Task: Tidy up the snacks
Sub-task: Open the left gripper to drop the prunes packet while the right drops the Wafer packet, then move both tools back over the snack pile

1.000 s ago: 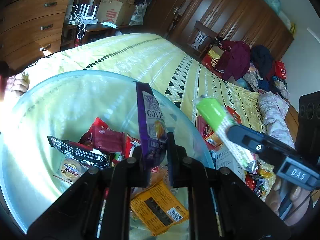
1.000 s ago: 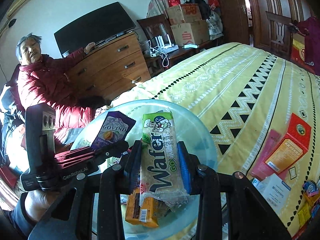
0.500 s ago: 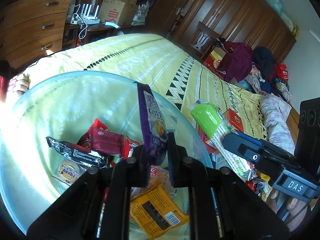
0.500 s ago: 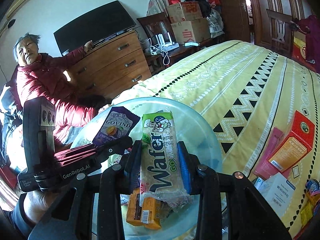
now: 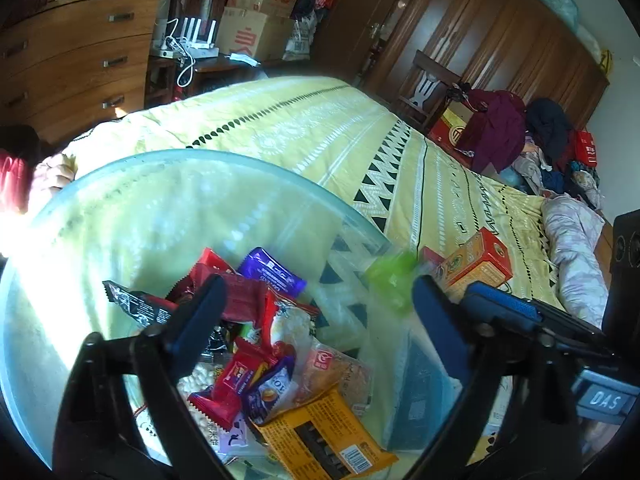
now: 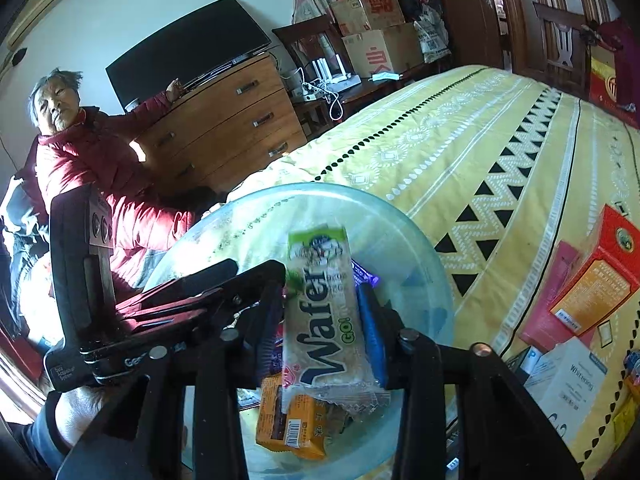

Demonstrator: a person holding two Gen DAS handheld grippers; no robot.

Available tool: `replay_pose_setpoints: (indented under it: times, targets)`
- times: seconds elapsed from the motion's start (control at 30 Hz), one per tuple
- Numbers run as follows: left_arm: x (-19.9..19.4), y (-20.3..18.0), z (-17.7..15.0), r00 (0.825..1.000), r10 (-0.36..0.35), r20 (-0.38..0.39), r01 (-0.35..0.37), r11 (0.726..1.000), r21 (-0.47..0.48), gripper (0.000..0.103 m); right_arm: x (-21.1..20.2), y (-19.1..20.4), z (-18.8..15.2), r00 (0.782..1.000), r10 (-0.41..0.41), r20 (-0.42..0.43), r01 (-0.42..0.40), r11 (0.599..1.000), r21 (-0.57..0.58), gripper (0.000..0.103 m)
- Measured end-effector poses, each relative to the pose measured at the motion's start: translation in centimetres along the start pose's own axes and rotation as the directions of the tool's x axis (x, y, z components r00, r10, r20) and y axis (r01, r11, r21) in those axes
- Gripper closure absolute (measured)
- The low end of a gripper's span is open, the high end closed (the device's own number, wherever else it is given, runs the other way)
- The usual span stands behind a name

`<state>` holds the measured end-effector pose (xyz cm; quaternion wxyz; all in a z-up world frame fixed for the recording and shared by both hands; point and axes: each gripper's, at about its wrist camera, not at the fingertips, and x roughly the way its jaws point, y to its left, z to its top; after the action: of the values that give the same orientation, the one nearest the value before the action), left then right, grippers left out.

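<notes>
We find the left gripper (image 5: 316,296) with its jaws spread wide and nothing between them; they have just been opening. It hangs over the bowl (image 5: 132,184), a clear round one that sits on the yellow bedspread (image 5: 304,120). The purple packet (image 5: 272,270) lies inside the bowl on top of the snack heap, beside a red packet (image 5: 248,296) and above an orange packet (image 5: 324,436) near the lower rim. A black wrapper (image 5: 132,304) lies at the left of the heap.

The right gripper (image 6: 324,312) has the wafer pack (image 6: 324,312) between its fingers, upright and slightly blurred, over the bowl (image 6: 404,236). Its jaws have just been opening. The right finger (image 6: 370,332) lies against the pack's edge; on the left side we see a slight gap at the top, and we cannot tell whether the pads press on the pack. In the left view the pack shows only as a green blur (image 5: 390,280) at the bowl's right rim.

Outside the bowl, on the bedspread to the right, lie an orange-red box (image 6: 600,272), a pink pack (image 6: 556,300) under it, and a white box (image 6: 568,380). A person in a red jacket (image 6: 100,176) sits at the left, by the dresser (image 6: 224,128).
</notes>
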<state>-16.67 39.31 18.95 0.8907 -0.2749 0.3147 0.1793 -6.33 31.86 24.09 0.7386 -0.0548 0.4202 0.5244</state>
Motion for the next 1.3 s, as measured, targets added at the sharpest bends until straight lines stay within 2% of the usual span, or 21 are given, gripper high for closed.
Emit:
replay_pose_setpoints:
  times: [0.07, 0.13, 0.2, 0.23, 0.3, 0.33, 0.4, 0.47, 0.53, 0.57, 0.67, 0.77, 0.83, 0.9, 0.97, 1.0, 1.03, 1.07, 1.17, 1.23, 1.3]
  targets:
    - [0.2, 0.0, -0.1, 1.0, 0.003, -0.012, -0.003, 1.0, -0.005, 0.005, -0.8, -0.3, -0.3, 1.0, -0.01, 0.02, 0.01, 1.0, 0.009, 0.043]
    - [0.6, 0.0, -0.3, 0.999, 0.0, -0.046, -0.002, 1.0, -0.024, 0.003, -2.2, -0.7, -1.1, 0.999, -0.021, 0.04, 0.021, 1.0, 0.016, 0.042]
    - [0.6, -0.5, -0.8, 0.998, -0.01, -0.061, 0.008, 1.0, -0.019, 0.003, -4.0, -1.2, -2.8, 0.998, -0.036, 0.058, 0.034, 0.999, 0.031, 0.036]
    - [0.2, -1.1, -1.1, 0.999, -0.006, -0.047, 0.006, 1.0, 0.002, 0.003, -5.4, -1.6, -4.3, 0.997, -0.048, 0.068, 0.045, 0.998, 0.039, 0.03]
    - [-1.5, -2.9, -1.8, 1.0, 0.004, 0.027, -0.006, 0.997, 0.077, 0.002, -8.1, -2.4, -7.7, 0.994, -0.071, 0.088, 0.066, 0.996, 0.058, 0.026]
    - [-2.4, -4.1, -2.3, 0.998, 0.001, 0.06, -0.008, 0.993, 0.119, 0.001, -9.7, -3.1, -9.9, 0.992, -0.086, 0.096, 0.078, 0.994, 0.081, 0.02]
    - [-4.0, -6.9, -3.4, 0.993, -0.035, 0.116, 0.012, 0.981, 0.194, 0.0, -12.8, -4.5, -14.2, 0.985, -0.136, 0.105, 0.121, 0.984, 0.131, 0.015]
    - [-5.4, -10.5, -4.9, 0.984, -0.095, 0.151, 0.047, 0.955, 0.292, 0.0, -15.3, -6.5, -18.9, 0.975, -0.205, 0.08, 0.188, 0.964, 0.187, 0.014]
    - [-6.1, -14.1, -6.6, 0.975, -0.171, 0.144, 0.105, 0.919, 0.379, 0.0, -17.7, -9.3, -24.3, 0.96, -0.281, 0.015, 0.265, 0.919, 0.291, 0.012]
    - [-6.1, -16.0, -7.6, 0.969, -0.221, 0.113, 0.156, 0.896, 0.416, 0.0, -18.5, -10.4, -26.3, 0.955, -0.296, -0.006, 0.281, 0.899, 0.335, 0.011]
    - [-5.4, -20.9, -10.9, 0.944, -0.331, -0.018, 0.297, 0.82, 0.489, 0.0, -21.2, -13.7, -32.4, 0.923, -0.375, -0.086, 0.372, 0.814, 0.446, 0.011]
    - [-3.7, -24.7, -14.5, 0.918, -0.368, -0.149, 0.389, 0.762, 0.518, 0.0, -24.4, -16.7, -36.5, 0.893, -0.435, -0.116, 0.426, 0.73, 0.534, 0.011]
    - [-2.7, -26.3, -16.8, 0.901, -0.371, -0.226, 0.434, 0.732, 0.526, 0.0, -27.2, -18.7, -37.7, 0.858, -0.504, -0.102, 0.466, 0.679, 0.567, 0.011]
    - [-2.3, -27.0, -18.5, 0.887, -0.37, -0.275, 0.461, 0.712, 0.53, 0.0, -30.2, -21.7, -39.0, 0.804, -0.589, -0.086, 0.505, 0.597, 0.624, 0.011]
    - [-2.2, -27.6, -20.0, 0.884, -0.353, -0.308, 0.468, 0.696, 0.545, 0.0, -33.0, -25.4, -40.3, 0.768, -0.639, -0.043, 0.478, 0.528, 0.702, 0.011]
    - [-2.2, -27.6, -20.3, 0.885, -0.343, -0.316, 0.465, 0.692, 0.552, 0.0, -34.2, -27.3, -40.7, 0.742, -0.67, -0.03, 0.475, 0.492, 0.73, 0.011]
    - [-2.2, -27.6, -20.7, 0.887, -0.331, -0.321, 0.46, 0.692, 0.557, 0.0, -34.9, -29.1, -41.0, 0.723, -0.691, -0.018, 0.469, 0.47, 0.748, 0.011]
    - [-2.1, -27.6, -20.9, 0.891, -0.32, -0.322, 0.452, 0.696, 0.558, 0.0, -35.1, -30.7, -41.2, 0.722, -0.692, -0.012, 0.459, 0.465, 0.758, 0.011]
    - [-1.6, -27.3, -20.9, 0.9, -0.292, -0.324, 0.43, 0.719, 0.546, 0.0, -32.4, -34.8, -41.0, 0.763, -0.646, -0.027, 0.422, 0.465, 0.778, 0.011]
    - [-1.2, -27.2, -20.7, 0.91, -0.269, -0.316, 0.406, 0.733, 0.545, 0.0, -29.2, -35.7, -40.1, 0.798, -0.601, -0.037, 0.414, 0.504, 0.758, 0.011]
    - [-0.9, -27.3, -20.9, 0.916, -0.251, -0.312, 0.389, 0.741, 0.547, 0.0, -25.5, -35.2, -37.9, 0.812, -0.582, -0.046, 0.438, 0.556, 0.706, 0.009]
